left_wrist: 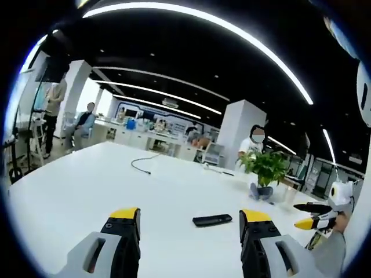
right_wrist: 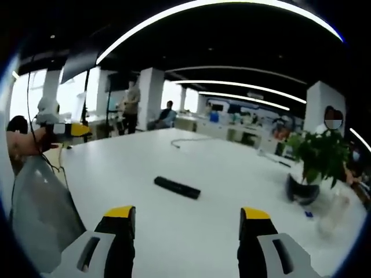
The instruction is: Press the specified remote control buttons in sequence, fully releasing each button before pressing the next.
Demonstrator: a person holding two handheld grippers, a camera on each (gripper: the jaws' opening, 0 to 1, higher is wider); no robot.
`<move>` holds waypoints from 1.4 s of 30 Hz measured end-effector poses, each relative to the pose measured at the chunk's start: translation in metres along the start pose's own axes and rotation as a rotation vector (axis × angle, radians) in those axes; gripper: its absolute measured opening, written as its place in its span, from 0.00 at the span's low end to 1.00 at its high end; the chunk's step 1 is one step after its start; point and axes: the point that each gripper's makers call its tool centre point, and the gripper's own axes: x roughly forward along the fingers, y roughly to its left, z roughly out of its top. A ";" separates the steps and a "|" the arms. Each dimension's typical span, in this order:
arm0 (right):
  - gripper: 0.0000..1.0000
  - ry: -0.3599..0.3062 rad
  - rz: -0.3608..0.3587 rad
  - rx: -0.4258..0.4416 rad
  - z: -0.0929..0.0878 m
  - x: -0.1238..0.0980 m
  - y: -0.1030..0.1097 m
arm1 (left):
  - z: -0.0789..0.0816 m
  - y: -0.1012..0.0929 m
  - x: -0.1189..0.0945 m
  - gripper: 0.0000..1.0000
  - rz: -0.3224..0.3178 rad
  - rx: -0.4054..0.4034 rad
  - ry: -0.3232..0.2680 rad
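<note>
Remote control [left_wrist: 212, 220] lies flat on the white table [left_wrist: 87, 191], untouched, ahead of both spread grippers [left_wrist: 190, 223] [right_wrist: 188, 223].

A white table [left_wrist: 87, 191] carries a potted plant [left_wrist: 265, 169] in a dark pot near its far edge and a thin dark cable [left_wrist: 141, 164] lying loose. Beyond it, people [right_wrist: 132, 104] stand and sit among white pillars [left_wrist: 242, 130] and desks

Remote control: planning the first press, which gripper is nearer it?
Left, by a little. The remote control lies just past the left gripper; it lies further ahead of the right gripper.
</note>
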 end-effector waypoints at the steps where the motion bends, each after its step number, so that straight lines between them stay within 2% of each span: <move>1: 0.70 0.001 -0.001 0.002 0.000 0.000 0.000 | -0.006 -0.006 0.003 0.72 -0.030 0.002 0.037; 3: 0.68 0.009 0.009 0.025 -0.003 0.000 0.000 | -0.013 -0.014 0.006 0.71 -0.076 0.009 0.082; 8: 0.67 -0.001 0.001 0.031 -0.002 -0.001 -0.001 | -0.028 -0.023 0.017 0.71 -0.139 -0.045 0.154; 10: 0.66 0.007 0.002 0.024 -0.003 -0.001 -0.001 | -0.033 -0.025 0.021 0.71 -0.155 -0.012 0.186; 11: 0.66 0.007 0.002 0.022 -0.003 -0.001 0.000 | -0.037 -0.026 0.023 0.71 -0.169 0.019 0.224; 14: 0.65 0.011 0.000 0.017 -0.004 -0.001 0.000 | -0.042 -0.031 0.029 0.70 -0.200 0.059 0.268; 20: 0.66 0.015 -0.012 0.024 -0.005 -0.002 -0.003 | -0.035 -0.037 0.045 0.70 -0.242 0.039 0.270; 27: 0.65 0.028 -0.010 0.023 -0.008 -0.001 -0.003 | -0.040 -0.039 0.065 0.70 -0.280 0.105 0.329; 30: 0.65 0.032 -0.008 0.020 -0.008 -0.001 -0.003 | -0.045 -0.040 0.072 0.70 -0.297 0.112 0.360; 34: 0.65 0.039 -0.007 0.024 -0.009 0.000 -0.004 | -0.056 -0.042 0.082 0.70 -0.326 0.169 0.419; 39: 0.62 0.046 0.002 0.007 -0.010 0.000 -0.001 | -0.067 -0.047 0.092 0.69 -0.368 0.186 0.457; 42: 0.61 0.052 0.003 0.016 -0.012 0.000 -0.002 | -0.081 -0.046 0.099 0.69 -0.390 0.242 0.533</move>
